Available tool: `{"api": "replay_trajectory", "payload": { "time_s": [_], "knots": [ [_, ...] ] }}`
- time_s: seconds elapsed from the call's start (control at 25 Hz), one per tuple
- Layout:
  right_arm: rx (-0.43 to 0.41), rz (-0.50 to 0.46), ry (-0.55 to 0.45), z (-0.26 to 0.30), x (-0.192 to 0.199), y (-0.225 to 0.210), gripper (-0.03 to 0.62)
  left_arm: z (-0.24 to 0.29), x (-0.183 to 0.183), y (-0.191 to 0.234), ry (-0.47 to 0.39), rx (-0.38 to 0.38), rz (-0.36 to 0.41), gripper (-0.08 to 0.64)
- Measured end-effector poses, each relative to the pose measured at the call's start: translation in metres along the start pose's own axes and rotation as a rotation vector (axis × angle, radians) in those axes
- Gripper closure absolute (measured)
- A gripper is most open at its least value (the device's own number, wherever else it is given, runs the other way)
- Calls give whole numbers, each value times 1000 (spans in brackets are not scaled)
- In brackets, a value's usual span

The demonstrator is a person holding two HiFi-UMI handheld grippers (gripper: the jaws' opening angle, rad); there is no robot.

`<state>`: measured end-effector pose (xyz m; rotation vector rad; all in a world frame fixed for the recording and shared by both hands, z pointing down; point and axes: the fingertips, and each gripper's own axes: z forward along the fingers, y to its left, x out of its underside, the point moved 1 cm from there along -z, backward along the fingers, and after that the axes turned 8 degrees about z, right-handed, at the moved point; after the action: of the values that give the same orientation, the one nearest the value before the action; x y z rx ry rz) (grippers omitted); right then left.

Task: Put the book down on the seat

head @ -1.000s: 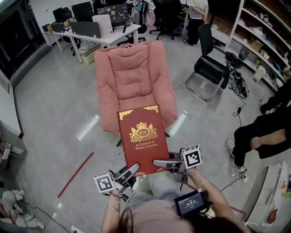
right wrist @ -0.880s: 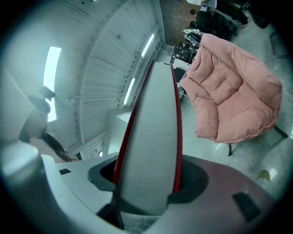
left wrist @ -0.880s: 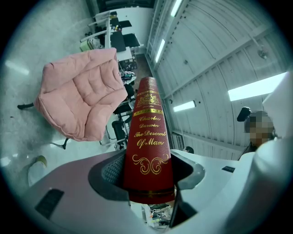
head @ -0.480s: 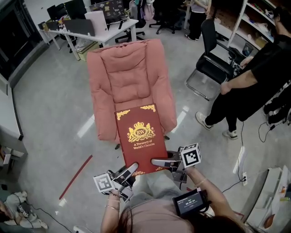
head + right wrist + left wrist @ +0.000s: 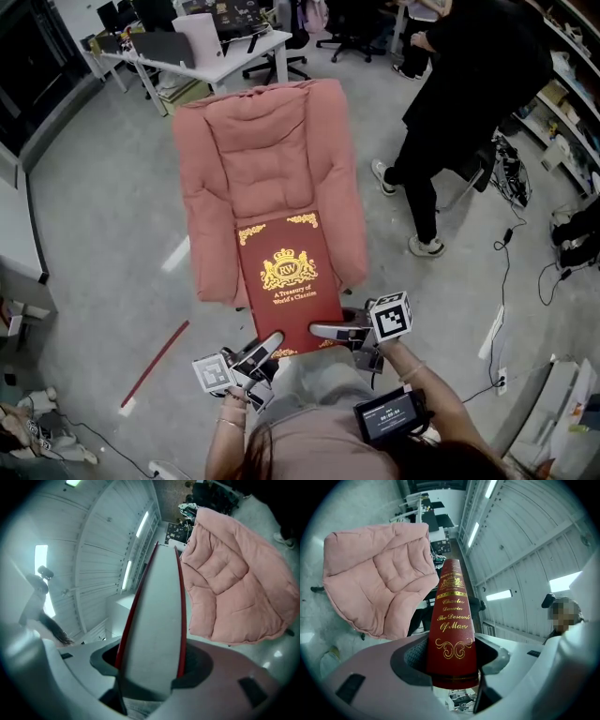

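A large red book [image 5: 288,281] with gold print lies flat in the air, its far end over the front of the pink armchair's seat [image 5: 267,202]. My left gripper [image 5: 265,349] is shut on the book's near left corner, at the gold-lettered spine [image 5: 453,634]. My right gripper [image 5: 330,333] is shut on the near right corner, over the white page edges [image 5: 157,634]. The armchair [image 5: 375,583] fills the left of the left gripper view, and the armchair [image 5: 234,592] fills the right of the right gripper view.
A person in black [image 5: 459,103] stands right beside the armchair's right arm. A white desk [image 5: 202,56] with chairs stands behind the armchair. Cables [image 5: 511,178] lie on the floor at the right. A red tape strip [image 5: 155,366] marks the floor at the left.
Both grippers carried the book forward, so the armchair is nearer and the book's far end now overlaps its seat front. The person in black walked in from the right to beside the chair.
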<state>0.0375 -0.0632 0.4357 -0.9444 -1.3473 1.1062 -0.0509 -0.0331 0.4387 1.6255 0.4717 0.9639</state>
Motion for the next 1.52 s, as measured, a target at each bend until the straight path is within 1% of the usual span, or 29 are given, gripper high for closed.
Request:
{"api": "replay_trajectory", "payload": {
  "time_s": [0.2, 0.52, 0.68, 0.84, 0.92, 1.04, 1.16, 1.32, 1.52],
  "knots": [
    [6, 21, 15, 0, -32, -18, 311, 22, -17, 19, -14, -16, -10, 319],
    [15, 29, 37, 3, -57, -44, 310, 49, -38, 46, -35, -35, -37, 319],
    [18, 34, 39, 5, -56, -56, 310, 50, -39, 57, -25, -30, -33, 319],
    [21, 49, 46, 1, -83, -59, 310, 72, -54, 60, -12, -41, -49, 319],
    [27, 51, 46, 0, -91, -63, 310, 78, -59, 64, 1, -49, -42, 319],
    [35, 59, 42, 3, -92, -71, 310, 77, -60, 77, 28, -69, -35, 319],
    [47, 75, 38, 6, -90, -82, 310, 77, -61, 87, 50, -64, -35, 319],
    [64, 104, 37, 8, -87, -96, 311, 79, -59, 99, 66, -55, -59, 319],
    [84, 128, 44, 8, -81, -115, 310, 77, -52, 119, 84, -71, -74, 319]
  ]
}}
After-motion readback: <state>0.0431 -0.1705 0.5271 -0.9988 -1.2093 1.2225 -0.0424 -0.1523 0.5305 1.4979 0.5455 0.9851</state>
